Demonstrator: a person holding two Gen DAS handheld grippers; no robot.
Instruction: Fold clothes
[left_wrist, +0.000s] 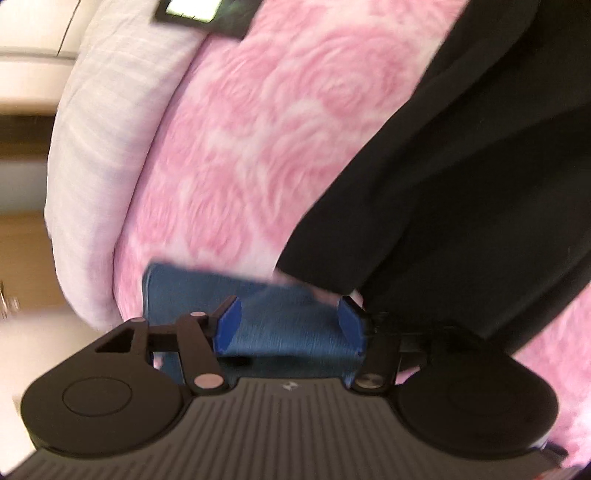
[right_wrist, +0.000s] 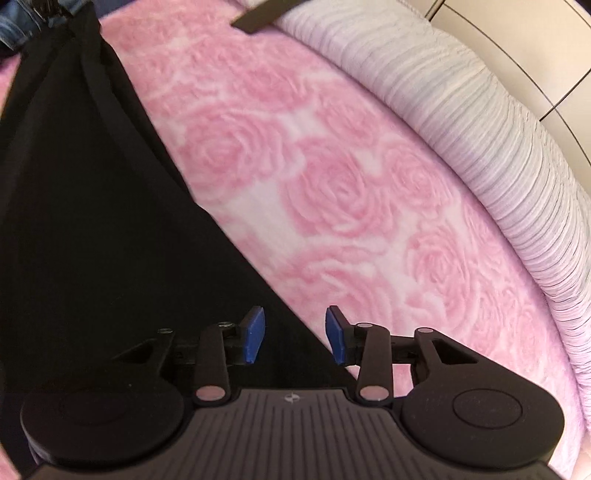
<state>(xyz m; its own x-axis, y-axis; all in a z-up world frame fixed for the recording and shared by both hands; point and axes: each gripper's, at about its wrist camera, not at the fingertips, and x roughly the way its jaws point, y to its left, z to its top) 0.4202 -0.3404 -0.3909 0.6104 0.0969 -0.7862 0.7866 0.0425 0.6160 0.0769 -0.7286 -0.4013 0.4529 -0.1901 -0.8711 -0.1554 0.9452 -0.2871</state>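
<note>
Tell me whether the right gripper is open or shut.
Open: the right gripper shows a clear gap between its blue pads, hovering above the black garment edge.

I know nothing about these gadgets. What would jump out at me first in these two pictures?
Probably the pink rose-patterned blanket that fills both views, edged by a pale ribbed cover. Next, the black garment spread across it, dark against the pink. The blue-tipped left gripper stands open over folded blue denim, and the right gripper stands open at the black garment's edge.
</note>
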